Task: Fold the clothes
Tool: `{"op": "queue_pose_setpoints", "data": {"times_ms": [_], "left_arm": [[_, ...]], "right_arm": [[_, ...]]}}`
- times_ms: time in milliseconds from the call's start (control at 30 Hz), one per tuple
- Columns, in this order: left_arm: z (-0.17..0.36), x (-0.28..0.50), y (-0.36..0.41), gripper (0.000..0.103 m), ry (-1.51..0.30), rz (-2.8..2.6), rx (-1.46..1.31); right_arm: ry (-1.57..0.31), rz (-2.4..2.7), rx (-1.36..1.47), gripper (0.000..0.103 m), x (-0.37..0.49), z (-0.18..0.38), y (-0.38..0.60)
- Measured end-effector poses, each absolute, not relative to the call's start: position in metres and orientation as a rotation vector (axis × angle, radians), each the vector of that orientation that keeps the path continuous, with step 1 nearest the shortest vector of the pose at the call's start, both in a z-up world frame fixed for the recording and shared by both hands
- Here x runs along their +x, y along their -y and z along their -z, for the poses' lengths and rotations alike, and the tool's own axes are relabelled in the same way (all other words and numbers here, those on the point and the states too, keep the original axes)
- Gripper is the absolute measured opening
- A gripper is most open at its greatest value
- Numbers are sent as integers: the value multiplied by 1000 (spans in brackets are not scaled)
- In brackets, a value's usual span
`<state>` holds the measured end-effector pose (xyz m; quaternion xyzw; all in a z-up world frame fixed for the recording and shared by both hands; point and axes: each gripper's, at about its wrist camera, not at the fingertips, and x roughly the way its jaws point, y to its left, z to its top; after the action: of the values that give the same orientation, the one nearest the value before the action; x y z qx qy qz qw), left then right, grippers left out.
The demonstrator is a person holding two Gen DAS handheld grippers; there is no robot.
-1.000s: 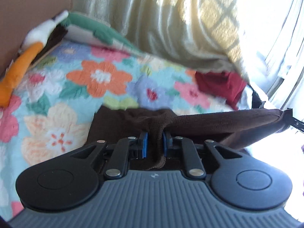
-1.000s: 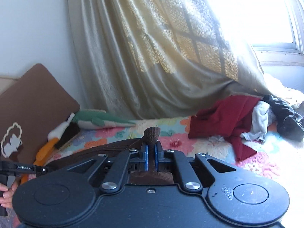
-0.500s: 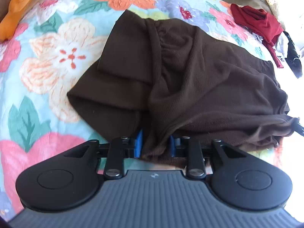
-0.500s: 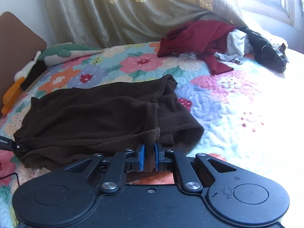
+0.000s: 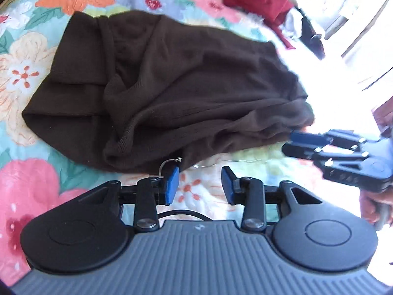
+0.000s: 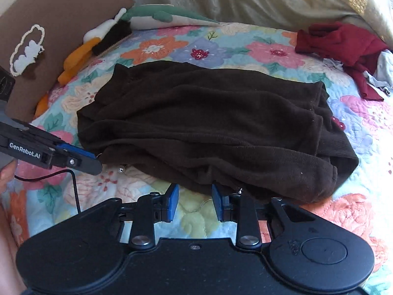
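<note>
Both grippers let go since a moment ago, left gripper and right gripper now wide, sweater lying crosswise just ahead on bed.

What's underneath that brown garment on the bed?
The brown garment lies on a floral quilt, whose flowers show all around it. Whatever else might sit beneath its folds is covered.

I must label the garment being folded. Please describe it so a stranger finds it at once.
On the floral quilted bedspread, a dark brown knit garment lies folded in the middle. Unlike the crumpled dark red garment near the curtain, it is large and flattened.
</note>
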<state>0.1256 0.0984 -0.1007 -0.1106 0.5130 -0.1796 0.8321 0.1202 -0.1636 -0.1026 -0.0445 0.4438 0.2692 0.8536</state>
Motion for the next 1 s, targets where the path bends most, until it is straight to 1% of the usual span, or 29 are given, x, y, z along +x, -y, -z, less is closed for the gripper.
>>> {"op": "queue_pose_setpoints", "data": {"times_ms": [67, 100, 133, 267, 333, 433, 467, 500, 533, 567, 600, 633, 667, 800, 1000], "left_arm": [[102, 128, -96, 37, -1047, 350, -202], [102, 130, -95, 37, -1028, 344, -196], [102, 132, -95, 38, -1011, 349, -201], [109, 144, -91, 40, -978, 389, -223], [118, 152, -85, 41, -989, 403, -216], [126, 157, -76, 41, -986, 395, -204], [126, 155, -74, 41, -977, 394, -202], [126, 153, -73, 41, -972, 398, -205], [126, 151, -71, 39, -978, 407, -211], [127, 150, -70, 34, -990, 417, -222], [127, 148, -70, 21, -1011, 432, -231], [126, 145, -71, 14, -1041, 452, -240], [126, 143, -71, 12, -1072, 472, -248], [116, 119, -79, 12, -1106, 533, -251], [107, 109, -80, 12, -1116, 556, -233]], "right_arm": [[-939, -536, -65, 47, 130, 107, 165], [-942, -521, -45, 56, 133, 108, 169], [-946, -505, -24, 59, 136, 109, 173], [-1002, -502, 82, 59, 151, 122, 183], [-1016, -521, 127, 62, 159, 128, 184], [-1022, -539, 93, 62, 169, 135, 177], [-1012, -549, 49, 60, 170, 136, 172], [-995, -555, -14, 48, 167, 135, 166], [-974, -556, -91, 26, 163, 134, 160], [-955, -562, -148, 21, 159, 133, 156], [-946, -585, -138, 17, 155, 131, 159], [-943, -607, -126, 16, 151, 129, 161], [-958, -621, -109, 16, 146, 129, 165], [-1017, -659, -74, 15, 126, 131, 182], [-1009, -725, -63, 15, 113, 125, 201]]}}
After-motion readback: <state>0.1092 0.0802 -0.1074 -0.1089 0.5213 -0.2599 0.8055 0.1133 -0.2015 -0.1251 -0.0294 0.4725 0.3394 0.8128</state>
